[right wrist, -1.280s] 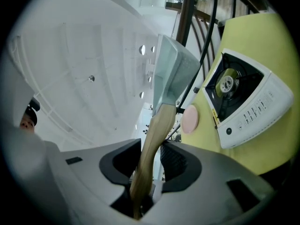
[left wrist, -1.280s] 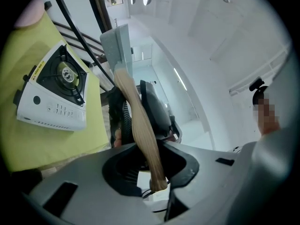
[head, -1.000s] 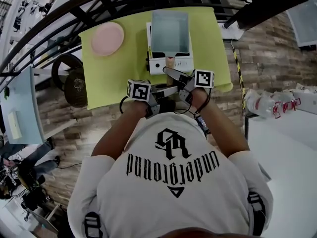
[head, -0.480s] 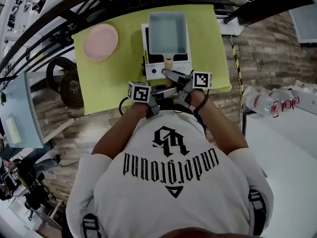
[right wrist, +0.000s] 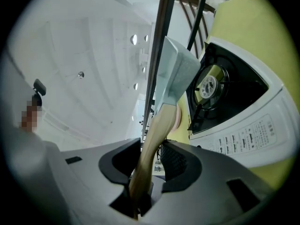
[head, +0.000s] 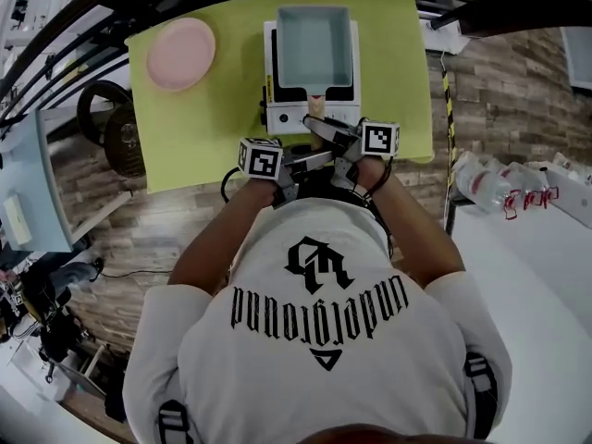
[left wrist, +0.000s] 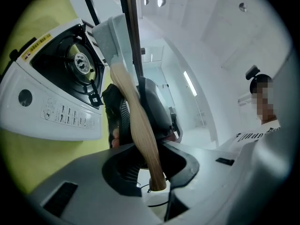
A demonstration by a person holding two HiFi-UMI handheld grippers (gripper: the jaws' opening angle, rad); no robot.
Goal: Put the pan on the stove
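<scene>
A pale blue rectangular pan (head: 314, 44) lies over the white portable stove (head: 310, 117) on the yellow-green table (head: 203, 109). Its wooden handle (head: 315, 119) points toward me. My left gripper (head: 319, 158) is shut on that handle (left wrist: 136, 121) from the left. My right gripper (head: 319, 129) is shut on it (right wrist: 157, 130) from the right, a little farther up. In both gripper views the pan (left wrist: 110, 32) (right wrist: 180, 71) hangs just over the black burner (left wrist: 80, 62). Whether it rests on the grate I cannot tell.
A pink plate (head: 180, 41) sits at the table's far left. The table's front edge runs just under my grippers. A dark round stool (head: 116, 137) stands left of the table, and a white counter (head: 536, 294) with bottles (head: 490, 188) is at the right.
The head view has shifted, so the table sits higher in the picture. Both grippers stay on the handle, and the pan keeps its place over the stove.
</scene>
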